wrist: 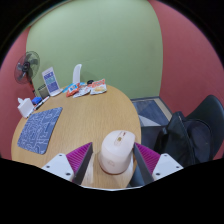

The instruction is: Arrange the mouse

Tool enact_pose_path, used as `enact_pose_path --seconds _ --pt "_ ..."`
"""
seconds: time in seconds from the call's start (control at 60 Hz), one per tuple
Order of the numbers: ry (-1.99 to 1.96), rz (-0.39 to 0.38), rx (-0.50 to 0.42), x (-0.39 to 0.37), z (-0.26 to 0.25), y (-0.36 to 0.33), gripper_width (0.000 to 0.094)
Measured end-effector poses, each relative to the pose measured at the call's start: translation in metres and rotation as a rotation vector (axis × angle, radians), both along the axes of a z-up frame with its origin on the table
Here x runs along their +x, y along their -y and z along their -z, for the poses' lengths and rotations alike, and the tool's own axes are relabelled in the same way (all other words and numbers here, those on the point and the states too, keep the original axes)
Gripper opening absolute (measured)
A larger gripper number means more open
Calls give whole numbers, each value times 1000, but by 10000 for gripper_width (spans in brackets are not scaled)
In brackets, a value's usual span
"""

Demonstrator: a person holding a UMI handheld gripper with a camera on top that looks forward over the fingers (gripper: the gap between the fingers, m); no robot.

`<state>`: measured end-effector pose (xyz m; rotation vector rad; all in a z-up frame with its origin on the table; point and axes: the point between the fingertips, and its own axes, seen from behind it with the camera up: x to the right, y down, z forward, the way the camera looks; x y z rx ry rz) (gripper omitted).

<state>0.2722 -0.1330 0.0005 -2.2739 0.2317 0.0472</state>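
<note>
The gripper (116, 160) was clenched on the pale mouse (116, 152) between its pads, above the table (95, 115), and it seemed best carried level and low toward the patterned mat (40, 129) ahead to its left before loosening.

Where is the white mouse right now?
In the gripper view the white mouse sits between the gripper's two fingers, which press on it from both sides, over the near edge of the round wooden table, right of the blue mouse mat.
</note>
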Motion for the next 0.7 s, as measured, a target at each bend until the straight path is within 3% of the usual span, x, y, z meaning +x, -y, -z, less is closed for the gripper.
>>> enact_pose_path --seconds 0.1,0.217,0.417,0.517,0.7 --pt "41 -9 7 1 4 -17 767" --pt "147 -20 13 11 7 -28 539" --pt "155 -19 18 10 6 -30 423" --pt "157 22 6 14 -1 -29 398" --pt "214 132 145 24 -103 -57 399"
